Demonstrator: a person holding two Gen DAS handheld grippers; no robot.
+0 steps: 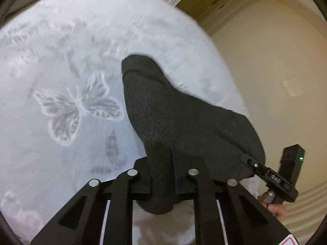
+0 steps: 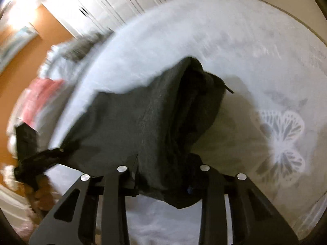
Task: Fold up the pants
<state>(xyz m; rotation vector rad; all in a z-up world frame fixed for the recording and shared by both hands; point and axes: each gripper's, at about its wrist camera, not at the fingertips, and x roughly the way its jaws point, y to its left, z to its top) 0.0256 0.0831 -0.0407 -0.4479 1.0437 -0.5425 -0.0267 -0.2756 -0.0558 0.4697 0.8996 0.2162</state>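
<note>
Dark grey pants (image 1: 184,120) hang between both grippers above a white bed. My left gripper (image 1: 163,159) is shut on one end of the fabric, which bunches between its fingers and droops below. In the left wrist view the right gripper (image 1: 248,160) pinches the other end at lower right. In the right wrist view my right gripper (image 2: 163,167) is shut on the pants (image 2: 126,126), which stretch left to the other gripper (image 2: 59,150). A drawstring tip (image 2: 230,89) sticks out at the top.
The white bedspread (image 1: 61,51) has a grey butterfly print (image 1: 77,106), which also shows in the right wrist view (image 2: 284,134). Beige carpet (image 1: 265,61) lies right of the bed. White closet doors (image 2: 106,2), an orange wall (image 2: 30,49) and a pink item (image 2: 40,96) are blurred.
</note>
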